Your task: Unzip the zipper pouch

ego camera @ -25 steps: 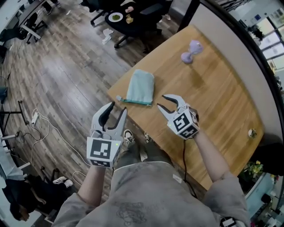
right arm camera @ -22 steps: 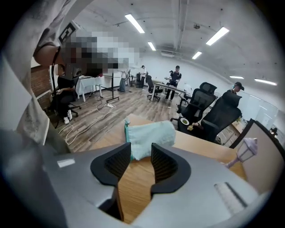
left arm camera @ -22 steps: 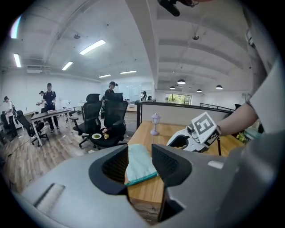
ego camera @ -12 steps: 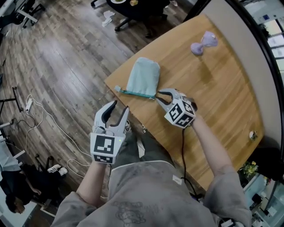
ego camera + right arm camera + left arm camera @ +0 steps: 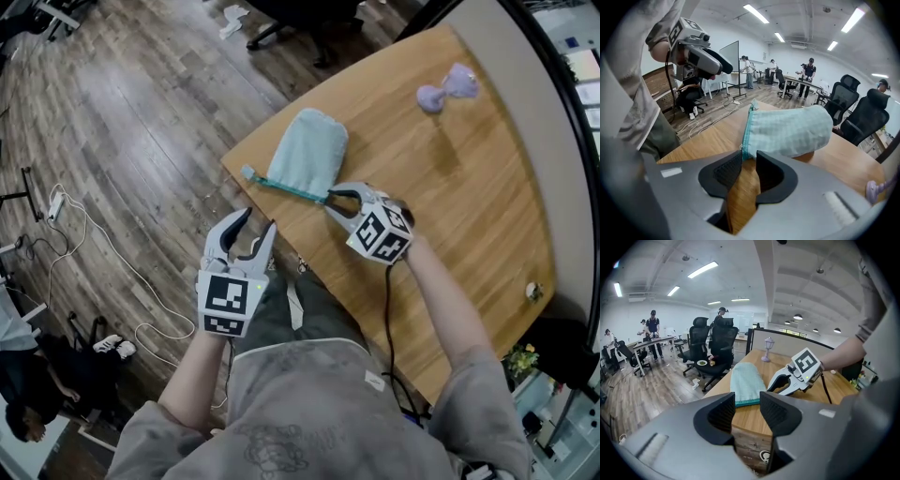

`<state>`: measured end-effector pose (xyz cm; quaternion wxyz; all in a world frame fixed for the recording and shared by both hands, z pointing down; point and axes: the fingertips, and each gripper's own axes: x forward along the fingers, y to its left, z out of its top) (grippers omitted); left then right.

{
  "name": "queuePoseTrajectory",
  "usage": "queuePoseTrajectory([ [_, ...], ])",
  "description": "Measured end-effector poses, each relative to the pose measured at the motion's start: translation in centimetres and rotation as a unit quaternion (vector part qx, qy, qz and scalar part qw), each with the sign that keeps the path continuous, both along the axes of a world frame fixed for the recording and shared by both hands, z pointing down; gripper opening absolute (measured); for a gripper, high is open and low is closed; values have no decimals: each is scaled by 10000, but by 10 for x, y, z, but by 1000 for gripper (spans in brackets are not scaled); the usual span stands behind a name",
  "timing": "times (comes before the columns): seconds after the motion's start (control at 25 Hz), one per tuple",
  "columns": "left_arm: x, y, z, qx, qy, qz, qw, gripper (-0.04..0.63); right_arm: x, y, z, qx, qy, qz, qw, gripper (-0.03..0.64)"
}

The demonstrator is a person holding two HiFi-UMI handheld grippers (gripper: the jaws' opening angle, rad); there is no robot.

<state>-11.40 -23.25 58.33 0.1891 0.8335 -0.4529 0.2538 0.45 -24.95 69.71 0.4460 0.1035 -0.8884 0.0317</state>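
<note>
Pale green fabric zipper pouch lies near a wooden table's edge, its teal zipper seemingly fully closed. Right gripper, jaws just narrowed, pinches the zipper-end corner; left gripper hangs wide, empty, off the table. Unzipping not begun

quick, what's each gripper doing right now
left gripper: open, nothing between its jaws
right gripper: jaws have just been closing, now shut on the corner of the zipper pouch
</note>
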Motion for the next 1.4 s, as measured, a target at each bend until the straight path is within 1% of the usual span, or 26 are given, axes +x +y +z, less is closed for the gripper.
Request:
queuePoseTrajectory([
  [0.16, -2, 5, 5, -63, -5, 3, 10000, 164, -13, 7, -2, -38, 18, -396, 9992, 97],
  [0.24, -3, 7, 5, -80, -7, -2, 10000, 164, -19, 7, -4, -41, -4, -513, 9987, 97],
  [0.32, -5, 7, 5, -94, -22, -2, 10000, 164, -23, 4, -1, -168, -7, -462, 9988, 97],
  [0.48, -9, 9, 7, -121, -37, -30, 9999, 164, -23, 4, 7, -592, 27, -367, 9976, 88],
  [0.56, -10, 11, 7, -124, -35, -42, 9999, 164, -22, 5, 7, -637, -1, -357, 9973, 77],
  [0.64, -12, 13, 8, -134, -39, -51, 9999, 164, -21, 5, 6, -676, -56, -242, 9974, 68],
  [0.8, -15, 12, 6, -111, -66, -59, 9999, 164, -26, -1, -8, -987, -500, 459, 9928, 60],
  [0.92, -20, 9, -3, -2, -78, -89, 9999, 164, -34, -3, -29, -1077, -960, 940, 9851, 58],
  [1.0, -23, 7, -13, 101, -78, -109, 9999, 164, -38, -3, -47, -1146, -1252, 1251, 9775, 57],
  [1.08, -27, 4, -25, 230, -89, -117, 9996, 164, -43, -6, -69, -1223, -1562, 1574, 9674, 57],
  [1.2, -34, -2, -51, 456, -116, -134, 9988, 164, -47, -11, -108, -1350, -2065, 2024, 9477, 57],
  [1.28, -37, -6, -70, 624, -120, -157, 9979, 164, -47, -14, -135, -1373, -2348, 2239, 9359, 56],
  [1.4, -42, -10, -100, 886, -127, -173, 9958, 164, -46, -15, -175, -1229, -2644, 2360, 9270, 56],
])
